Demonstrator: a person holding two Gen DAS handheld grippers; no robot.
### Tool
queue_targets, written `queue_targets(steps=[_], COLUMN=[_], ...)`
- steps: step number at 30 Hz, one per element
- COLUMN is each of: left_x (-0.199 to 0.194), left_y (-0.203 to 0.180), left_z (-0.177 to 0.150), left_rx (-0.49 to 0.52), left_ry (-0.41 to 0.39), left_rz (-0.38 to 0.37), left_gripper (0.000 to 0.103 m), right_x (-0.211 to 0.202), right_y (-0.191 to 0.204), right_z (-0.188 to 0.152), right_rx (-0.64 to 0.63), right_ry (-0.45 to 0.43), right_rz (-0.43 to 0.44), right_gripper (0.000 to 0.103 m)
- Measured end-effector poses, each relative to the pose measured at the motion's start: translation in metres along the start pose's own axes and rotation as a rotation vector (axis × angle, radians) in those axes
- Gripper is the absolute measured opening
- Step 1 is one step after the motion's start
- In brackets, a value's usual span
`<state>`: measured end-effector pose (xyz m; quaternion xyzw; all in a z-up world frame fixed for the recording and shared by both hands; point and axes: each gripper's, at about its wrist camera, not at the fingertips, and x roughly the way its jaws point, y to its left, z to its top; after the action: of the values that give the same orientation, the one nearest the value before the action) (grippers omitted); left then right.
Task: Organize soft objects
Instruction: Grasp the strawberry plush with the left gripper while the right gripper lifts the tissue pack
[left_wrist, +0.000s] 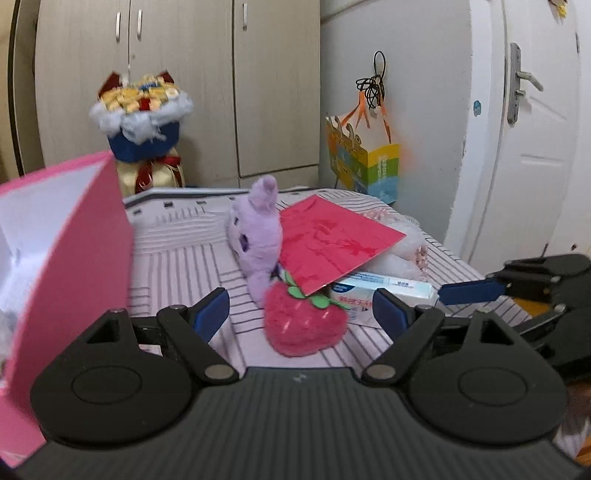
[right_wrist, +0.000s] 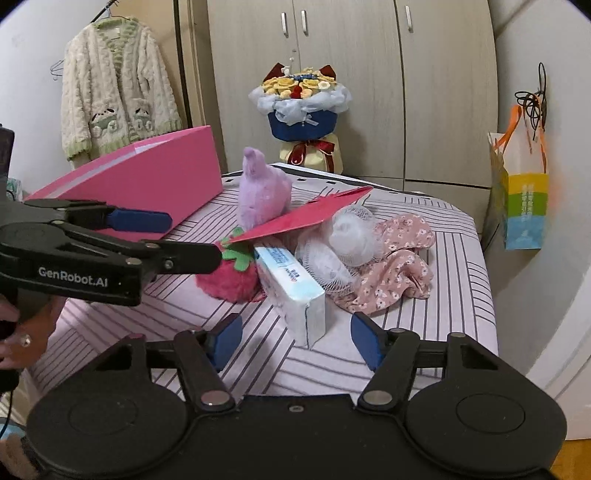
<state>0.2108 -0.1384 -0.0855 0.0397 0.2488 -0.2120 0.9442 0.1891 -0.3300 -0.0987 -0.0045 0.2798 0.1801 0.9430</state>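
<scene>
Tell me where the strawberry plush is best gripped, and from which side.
Grip the strawberry plush across its round red body, coming from the near, open side where the left tool already faces it with jaws wide. The red card overhangs its leafy top and the tissue pack crowds its right, so a low frontal approach looks cleanest.

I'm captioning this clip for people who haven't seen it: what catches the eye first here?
A jumble of soft things in the middle of the striped cover: a red strawberry plush at the front, a purple plush animal behind it, a red card leaning across the heap. A big pink box stands open at the left, and a blue-wrapped bouquet stands by the cupboards behind.
</scene>
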Motion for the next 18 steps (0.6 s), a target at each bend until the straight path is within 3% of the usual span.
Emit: queue_targets(steps=[7,14,15,18], left_x=[0.019,0.029,0.031,0.037], left_y=[-0.01,-0.006,-0.005,0.0], left_z=[-0.005,-0.002,-0.002,-0.003], left_rx=[0.056,-0.019,-0.03,-0.074], left_ry=[-0.004,0.047,0.058,0.126], left_rz=[0.018,-0.002,-0.002,-0.061], left_gripper=[0.084,0.081,0.079,0.055], right_x=[0.009,0.007,0.006,0.004], right_y=[0.011,0.016,0.017,0.018], right_z=[0.005,0.004,0.004,0.004], right_rx=[-0.061,-0.056,-0.047,-0.037], right_ry=[-0.006,-0.02,-0.017,-0.001], right_rz=[-0.032,-0.056,-0.053,-0.02], right_gripper=[0.061,0.028,0.027,0.026])
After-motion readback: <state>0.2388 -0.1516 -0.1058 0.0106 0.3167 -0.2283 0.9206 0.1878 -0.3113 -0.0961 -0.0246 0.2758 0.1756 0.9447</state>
